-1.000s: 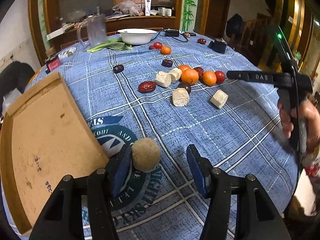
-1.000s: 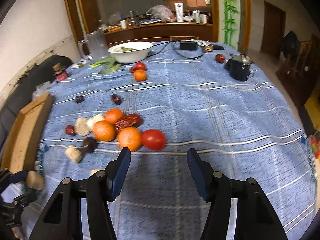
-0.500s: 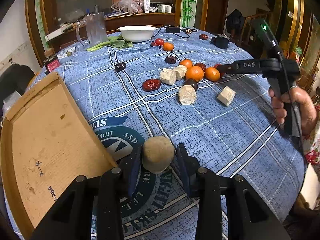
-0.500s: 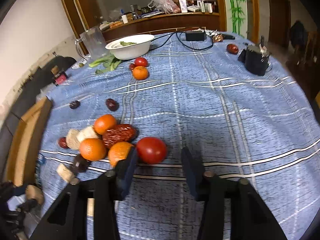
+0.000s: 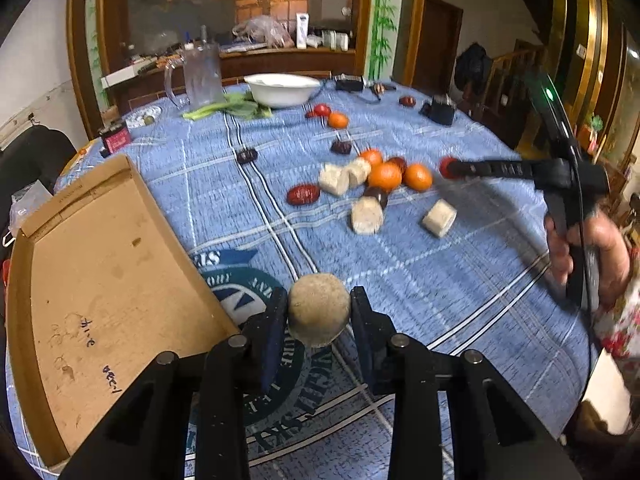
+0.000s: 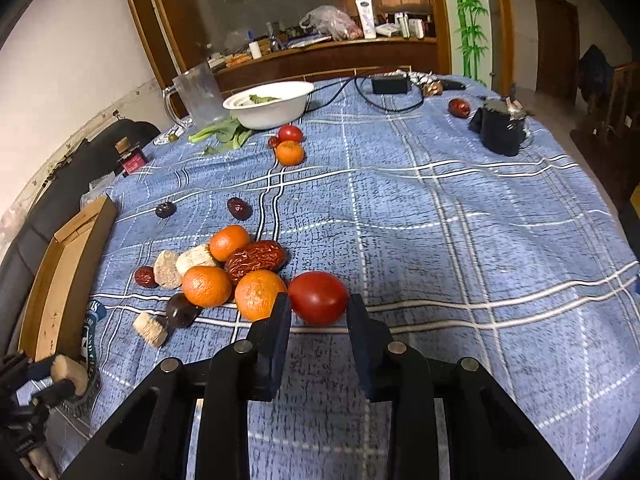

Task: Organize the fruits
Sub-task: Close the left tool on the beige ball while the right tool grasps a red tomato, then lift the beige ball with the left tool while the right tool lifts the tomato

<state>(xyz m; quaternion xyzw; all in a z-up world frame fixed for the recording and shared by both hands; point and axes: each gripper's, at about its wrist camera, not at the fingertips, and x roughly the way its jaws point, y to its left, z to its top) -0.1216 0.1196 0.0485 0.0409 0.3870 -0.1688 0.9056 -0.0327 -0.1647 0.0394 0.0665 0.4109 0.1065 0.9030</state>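
Observation:
My left gripper point(image 5: 319, 314) is shut on a round tan fruit point(image 5: 319, 309), held just above the blue cloth beside the cardboard tray point(image 5: 96, 288). My right gripper point(image 6: 319, 307) has its jaws closed against both sides of a red tomato point(image 6: 318, 297) at the right end of the fruit cluster. That cluster holds oranges point(image 6: 207, 285), a large red date point(image 6: 256, 255) and pale chunks point(image 6: 166, 268). From the left wrist view the right gripper point(image 5: 450, 168) reaches the tomato, blurred.
A white bowl point(image 6: 272, 106), a glass jug point(image 6: 198, 92), greens, a second orange and tomato point(image 6: 289, 145), dark dates point(image 6: 239, 208), a black box point(image 6: 500, 130) and a charger cable sit further back. The table edge drops off on the right.
My left gripper closed on the tan fruit and lifted it slightly. My right gripper moved forward to the red tomato and narrowed around it.

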